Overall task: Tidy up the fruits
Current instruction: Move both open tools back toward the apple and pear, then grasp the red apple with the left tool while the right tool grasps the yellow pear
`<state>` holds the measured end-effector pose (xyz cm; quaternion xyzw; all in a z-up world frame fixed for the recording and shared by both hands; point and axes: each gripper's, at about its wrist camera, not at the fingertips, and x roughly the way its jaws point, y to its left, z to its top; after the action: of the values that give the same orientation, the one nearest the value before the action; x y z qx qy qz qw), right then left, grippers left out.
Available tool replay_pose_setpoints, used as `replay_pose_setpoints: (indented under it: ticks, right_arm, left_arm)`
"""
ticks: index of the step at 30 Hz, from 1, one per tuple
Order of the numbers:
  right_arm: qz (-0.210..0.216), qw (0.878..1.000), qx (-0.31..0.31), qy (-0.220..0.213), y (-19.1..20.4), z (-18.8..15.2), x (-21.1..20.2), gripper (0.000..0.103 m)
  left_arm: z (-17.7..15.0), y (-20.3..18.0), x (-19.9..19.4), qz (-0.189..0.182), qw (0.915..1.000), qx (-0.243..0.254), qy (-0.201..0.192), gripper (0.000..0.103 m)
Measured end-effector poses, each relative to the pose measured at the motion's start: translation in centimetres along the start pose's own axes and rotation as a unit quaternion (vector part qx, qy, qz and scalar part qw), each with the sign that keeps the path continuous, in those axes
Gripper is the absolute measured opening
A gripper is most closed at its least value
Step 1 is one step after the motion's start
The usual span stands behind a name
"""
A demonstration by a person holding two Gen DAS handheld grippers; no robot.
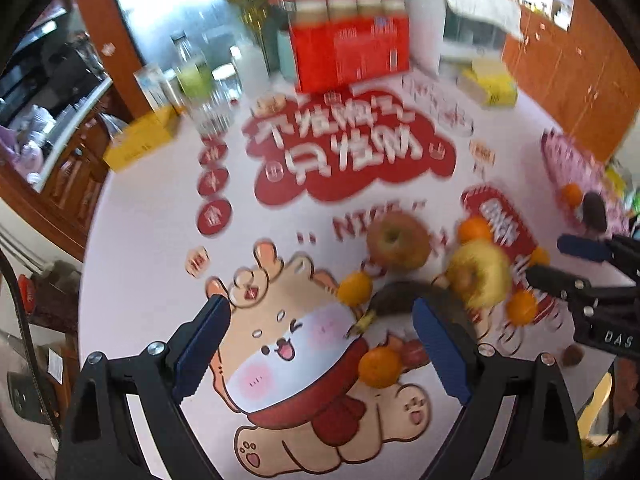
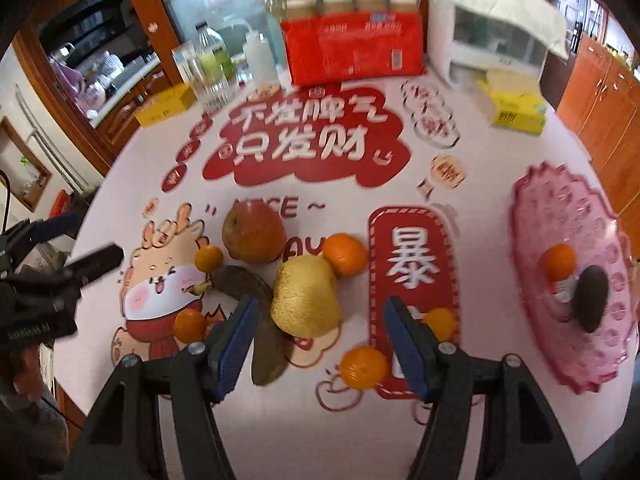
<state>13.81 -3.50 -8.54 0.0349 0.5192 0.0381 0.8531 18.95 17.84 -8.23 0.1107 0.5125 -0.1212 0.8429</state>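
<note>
Fruit lies on the printed tablecloth: a red-green apple (image 2: 254, 236), a yellow pear (image 2: 306, 298), a dark overripe banana (image 2: 256, 312) and several small oranges (image 2: 362, 368). A pink plate (image 2: 576, 280) at the right holds one orange (image 2: 560, 262) and a dark oval fruit (image 2: 592, 300). My right gripper (image 2: 320, 344) is open and empty, just in front of the pear. My left gripper (image 1: 320, 344) is open and empty, above the cartoon print, with the banana (image 1: 404, 296), pear (image 1: 478, 276) and apple (image 1: 398, 244) ahead to its right. The right gripper (image 1: 560, 264) shows at the right edge of the left wrist view.
At the table's back stand a red carton (image 2: 354, 50), a white appliance (image 2: 492, 36), yellow boxes (image 2: 516, 108), bottles and glasses (image 2: 212, 76). Wooden cabinets surround the round table. The left gripper (image 2: 80, 248) shows at the left edge of the right wrist view.
</note>
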Motion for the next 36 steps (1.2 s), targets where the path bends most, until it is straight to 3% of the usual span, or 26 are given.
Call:
replay_pose_setpoints:
  ticks: [5, 11, 17, 26, 36]
  right_arm:
    - [-0.017, 0.999, 0.007, 0.035, 1.5, 0.6, 4.4, 0.065]
    - [-0.034, 0.997, 0.020, 0.062, 1.3, 0.6, 7.0, 0.065]
    - [-0.017, 0.997, 0.033, 0.073, 0.9, 0.7, 8.2, 0.065]
    - [0.007, 0.997, 0.031, 0.063, 0.8, 0.4, 8.6, 0.059]
    - [0.007, 0.998, 0.038, 0.057, -0.6, -0.4, 7.9, 0.059]
  left_arm:
    - [-0.8, 0.4, 3.8, -0.026, 0.9988, 0.014, 0.039, 0.092]
    - [-0.7, -0.5, 5.1, -0.055, 0.9968, 0.030, 0.048, 0.092]
    - [0.7, -1.6, 6.2, -0.055, 0.9968, 0.038, 0.044, 0.092]
    - [4.7, -2.4, 9.6, -0.094, 0.9943, -0.014, 0.048, 0.092]
    - [6.1, -5.6, 13.2, -0.102, 0.9921, -0.001, 0.073, 0.092]
